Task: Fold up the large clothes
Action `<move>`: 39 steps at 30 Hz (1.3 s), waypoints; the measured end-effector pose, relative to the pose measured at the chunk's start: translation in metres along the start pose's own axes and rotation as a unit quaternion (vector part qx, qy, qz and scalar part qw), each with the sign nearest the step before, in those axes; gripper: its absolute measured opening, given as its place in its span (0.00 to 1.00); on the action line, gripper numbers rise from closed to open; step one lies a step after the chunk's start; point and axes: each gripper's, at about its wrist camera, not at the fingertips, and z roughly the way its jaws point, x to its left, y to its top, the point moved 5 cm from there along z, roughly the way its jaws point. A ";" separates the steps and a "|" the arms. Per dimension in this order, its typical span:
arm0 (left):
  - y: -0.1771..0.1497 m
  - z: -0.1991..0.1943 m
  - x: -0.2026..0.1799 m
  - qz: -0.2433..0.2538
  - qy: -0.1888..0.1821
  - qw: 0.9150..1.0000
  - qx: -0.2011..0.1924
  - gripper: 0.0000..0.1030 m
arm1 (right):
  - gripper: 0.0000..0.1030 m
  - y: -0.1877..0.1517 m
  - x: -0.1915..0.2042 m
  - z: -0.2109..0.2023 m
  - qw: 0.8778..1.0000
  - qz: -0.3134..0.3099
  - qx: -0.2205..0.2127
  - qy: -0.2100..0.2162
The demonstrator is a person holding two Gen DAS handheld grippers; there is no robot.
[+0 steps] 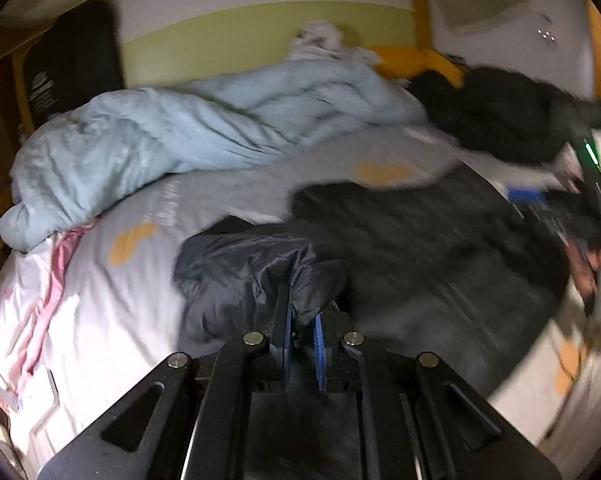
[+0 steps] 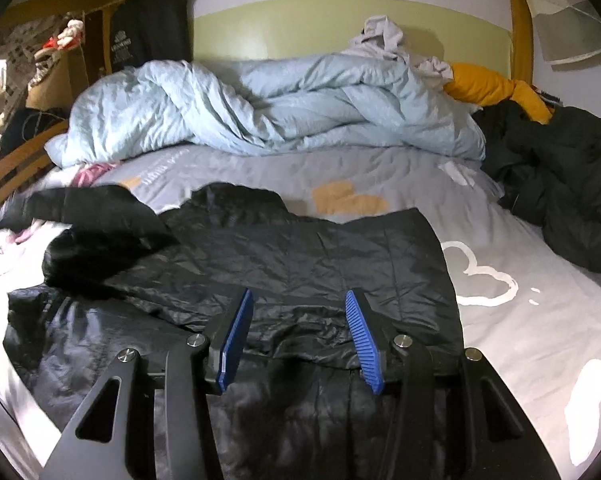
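Note:
A black puffer jacket [image 2: 300,248] lies spread on the grey bed sheet [image 2: 500,240]. My left gripper [image 1: 300,312] is shut on a bunched fold of the jacket [image 1: 244,268], with dark shiny cloth pinched between the blue pads. The left wrist view is motion-blurred. My right gripper [image 2: 299,294] hovers open over the jacket's near hem, and nothing sits between its blue pads [image 2: 362,336]. On the left of the right wrist view, a blurred sleeve [image 2: 100,212] of the jacket is raised off the bed.
A crumpled light blue duvet [image 2: 260,112] fills the back of the bed below a green headboard [image 2: 280,28]. A second dark coat [image 2: 560,176] and a yellow garment [image 2: 488,84] lie at the right. Shelves with clutter [image 2: 40,60] stand at the left.

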 end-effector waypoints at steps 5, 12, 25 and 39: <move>-0.040 0.009 -0.080 0.004 -0.064 0.997 0.048 0.08 | 0.49 -0.001 0.005 -0.016 0.999 0.017 -0.005 0.034; -0.023 0.043 -0.146 -0.049 -0.156 0.986 0.038 0.09 | 0.49 -0.009 0.027 -0.035 0.998 -0.006 -0.011 0.062; 0.008 0.027 -0.124 -0.046 -0.129 0.990 -0.029 0.51 | 0.49 -0.021 -0.011 -0.044 0.996 0.051 0.005 0.073; -0.003 0.051 0.081 -0.150 0.031 0.988 -0.029 0.59 | 0.49 -0.074 0.052 0.010 0.977 0.020 0.136 0.161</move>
